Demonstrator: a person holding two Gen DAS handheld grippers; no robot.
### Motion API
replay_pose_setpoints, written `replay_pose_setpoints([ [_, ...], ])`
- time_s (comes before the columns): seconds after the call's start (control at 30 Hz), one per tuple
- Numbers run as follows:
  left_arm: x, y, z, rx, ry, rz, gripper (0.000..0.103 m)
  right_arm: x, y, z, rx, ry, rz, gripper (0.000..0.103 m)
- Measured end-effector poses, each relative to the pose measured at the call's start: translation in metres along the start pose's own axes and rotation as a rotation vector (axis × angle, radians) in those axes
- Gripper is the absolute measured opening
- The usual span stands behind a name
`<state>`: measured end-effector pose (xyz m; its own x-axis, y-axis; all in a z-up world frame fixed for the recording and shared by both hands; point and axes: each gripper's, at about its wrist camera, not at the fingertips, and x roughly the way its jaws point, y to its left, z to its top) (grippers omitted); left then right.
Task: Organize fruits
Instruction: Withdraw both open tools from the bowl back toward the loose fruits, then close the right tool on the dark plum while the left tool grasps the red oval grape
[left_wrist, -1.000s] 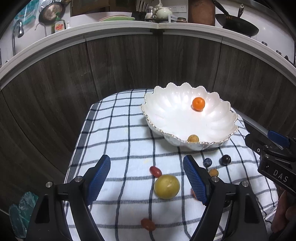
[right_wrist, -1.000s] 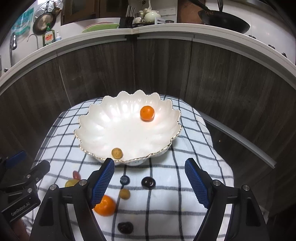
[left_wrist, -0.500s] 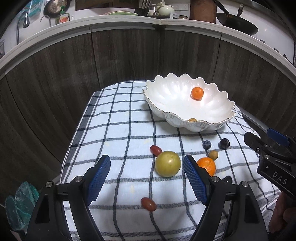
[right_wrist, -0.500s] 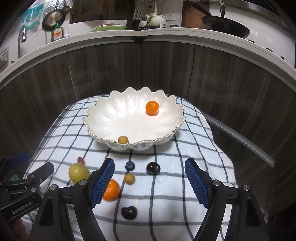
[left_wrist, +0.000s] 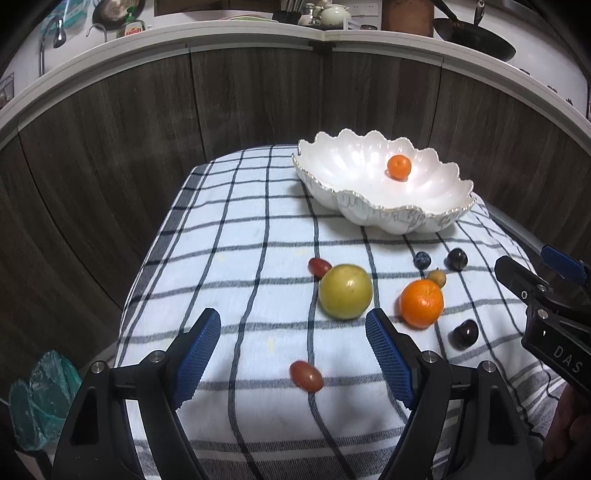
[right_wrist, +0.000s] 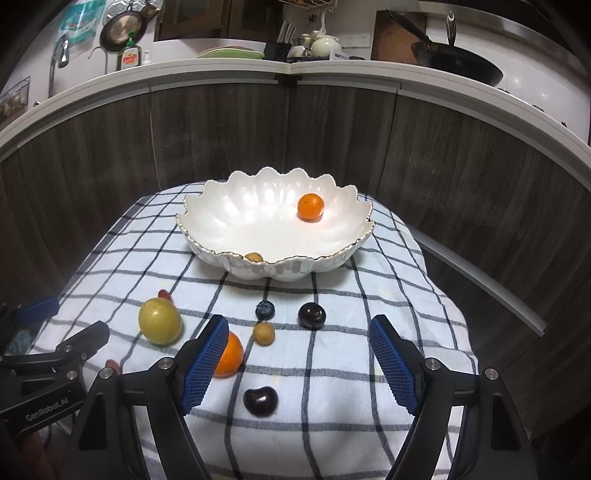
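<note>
The fruits lie scattered on the checked cloth (left_wrist: 229, 229) over the desk, at about 6 o'clock from the white scalloped bowl (right_wrist: 221, 225); one small orange (right_wrist: 310, 206) and a tan berry (right_wrist: 254, 256) already sit inside it. Both grippers hover with jaws apart and nothing between the pads: the left gripper (left_wrist: 293, 360) above the cloth near the red grape tomato (left_wrist: 306, 376), the right gripper (right_wrist: 299, 363) above the dark cherry (right_wrist: 260, 401).

The yellow-green plum (left_wrist: 345, 291) and the larger orange (left_wrist: 422, 303) look firm and round (likely to roll on the soft cloth if nudged), so a hold across the widest middle seems best. The blueberry (right_wrist: 265, 309), the dark plum (right_wrist: 311, 315), the small tan fruit (right_wrist: 263, 333) and the tomatoes look light, smooth-skinned and easy to crush; they probably want a gentle squeeze, centred so they do not squirt out. The bowl looks like brittle ceramic.

In the right view its own left finger covers part of the larger orange, and the second red tomato (left_wrist: 319, 266) is half hidden behind the plum at 11 o'clock. The bowl's near wall hides most of the tan berry, and it cannot be seen in the left view
</note>
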<state>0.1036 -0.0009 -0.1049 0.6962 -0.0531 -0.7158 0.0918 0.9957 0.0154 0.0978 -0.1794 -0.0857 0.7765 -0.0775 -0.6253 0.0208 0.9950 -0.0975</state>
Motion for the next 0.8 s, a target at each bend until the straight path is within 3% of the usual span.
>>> replay_pose_setpoints([
  [0.57,0.009,-0.004,-0.024,0.015,0.054,0.017,0.080,0.009,0.003,-0.024,-0.023,0.046,0.042,0.078],
  [0.8,0.016,-0.003,-0.027,0.002,0.076,0.007,0.061,0.015,0.007,-0.028,-0.042,0.068,0.052,0.071],
])
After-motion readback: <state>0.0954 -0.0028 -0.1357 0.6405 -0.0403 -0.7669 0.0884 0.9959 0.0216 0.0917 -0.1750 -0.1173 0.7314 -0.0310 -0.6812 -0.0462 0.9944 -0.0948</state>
